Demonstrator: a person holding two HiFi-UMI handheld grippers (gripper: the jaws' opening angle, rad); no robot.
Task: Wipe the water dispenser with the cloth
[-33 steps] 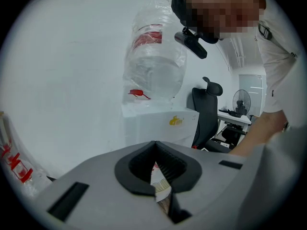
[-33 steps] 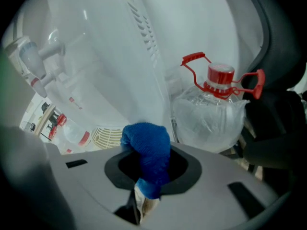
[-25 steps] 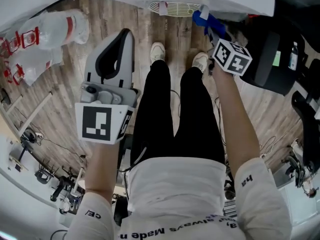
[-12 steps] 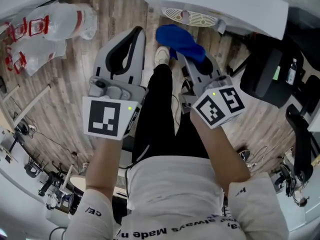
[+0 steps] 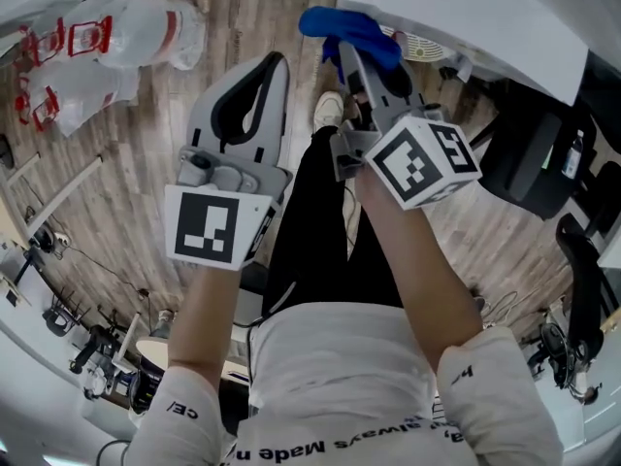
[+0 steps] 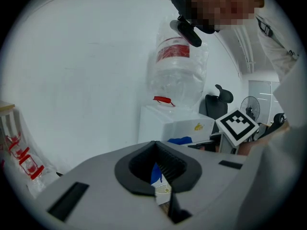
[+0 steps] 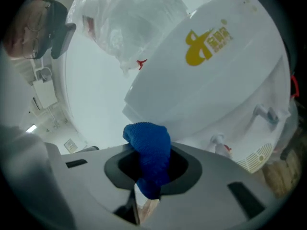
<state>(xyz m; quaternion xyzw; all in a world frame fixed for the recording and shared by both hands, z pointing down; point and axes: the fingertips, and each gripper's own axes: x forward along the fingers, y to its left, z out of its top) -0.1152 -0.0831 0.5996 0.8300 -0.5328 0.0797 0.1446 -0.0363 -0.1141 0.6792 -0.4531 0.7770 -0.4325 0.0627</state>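
The white water dispenser [image 5: 466, 13] stands at the top right of the head view, its round drip grille [image 5: 423, 47] just under the body. My right gripper [image 5: 355, 54] is shut on the blue cloth [image 5: 351, 27], which bunches over its tips close to the dispenser's left edge. In the right gripper view the cloth [image 7: 149, 152] hangs out of the jaws below the dispenser's front [image 7: 216, 71] and its taps [image 7: 218, 140]. My left gripper [image 5: 274, 64] is held beside it on the left, shut and holding nothing. The left gripper view shows the dispenser [image 6: 177, 123] with a clear water bottle [image 6: 177, 71] on top.
Plastic-wrapped bottles [image 5: 97, 42] lie on the wooden floor at the upper left. A black office chair [image 5: 529, 153] stands to the right of the dispenser. The person's legs [image 5: 330, 231] are below the grippers. Cables and stands lie along the left wall [image 5: 58, 309].
The right gripper has drawn back with the cloth from the dispenser's lower right front, swung left and risen to the dispenser's left edge. The left gripper has barely moved.
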